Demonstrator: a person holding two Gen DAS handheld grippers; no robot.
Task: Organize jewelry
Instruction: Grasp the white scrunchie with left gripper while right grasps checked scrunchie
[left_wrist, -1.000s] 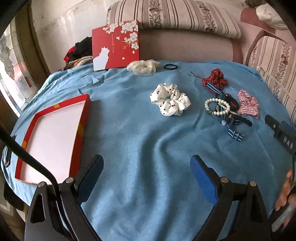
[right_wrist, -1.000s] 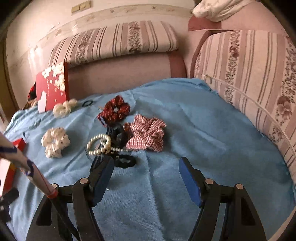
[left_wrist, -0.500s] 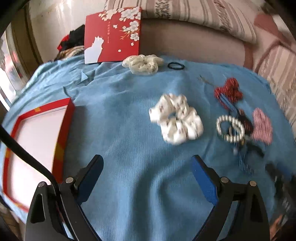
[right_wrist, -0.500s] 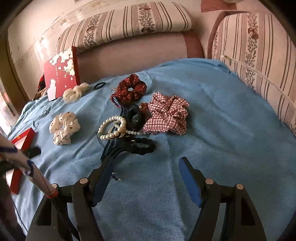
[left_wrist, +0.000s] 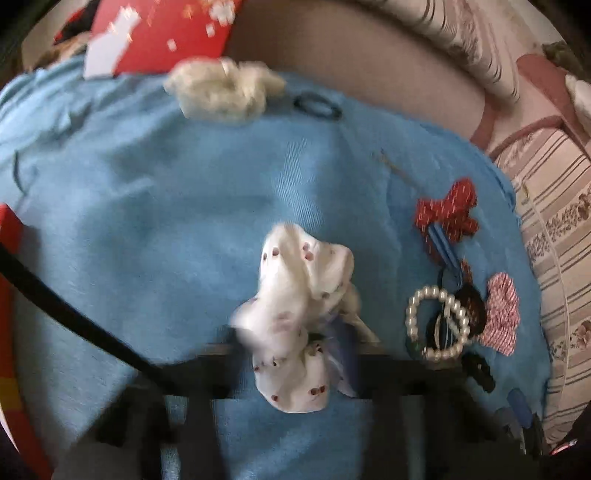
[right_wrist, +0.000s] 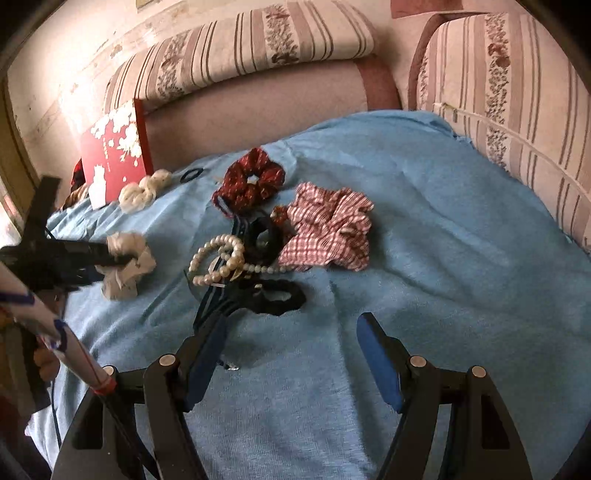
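**Left gripper closing on the spotted scrunchie; right gripper wide apart over bare cloth**

The left gripper (right_wrist: 122, 258) is closing its jaws on the white fabric scrunchie with small dark red spots (left_wrist: 299, 314), which sits between them and bunches up where they meet it. In the left wrist view the fingers are blurred, and the scrunchie is drawn into a long, narrow shape. In the right wrist view the same gripper reaches in from the left edge, its black fingers pinching the scrunchie against the blue knitted cloth (right_wrist: 424, 229) that covers the surface.

The right gripper (right_wrist: 291, 354) hangs with its blue-padded jaws well apart and nothing between them, only bare cloth. Its left finger is just beside a black ruffled hair band (right_wrist: 275, 293).

Taking the spotted scrunchie as landmark, in the left wrist view: to its right lies a cluster of pieces, a white pearl bead bracelet (left_wrist: 436, 325), a red-and-white checked scrunchie (left_wrist: 502, 314) and a dark red dotted scrunchie (left_wrist: 448, 210). Beyond it, near the far edge of the cloth, lie a cream fluffy scrunchie (left_wrist: 221, 90) and a thin dark elastic hair tie (left_wrist: 317, 105). Behind those a red card lid with white blossoms (left_wrist: 162, 33) leans against the striped sofa (right_wrist: 258, 44). At the far left edge a red box edge (left_wrist: 9, 236) shows.
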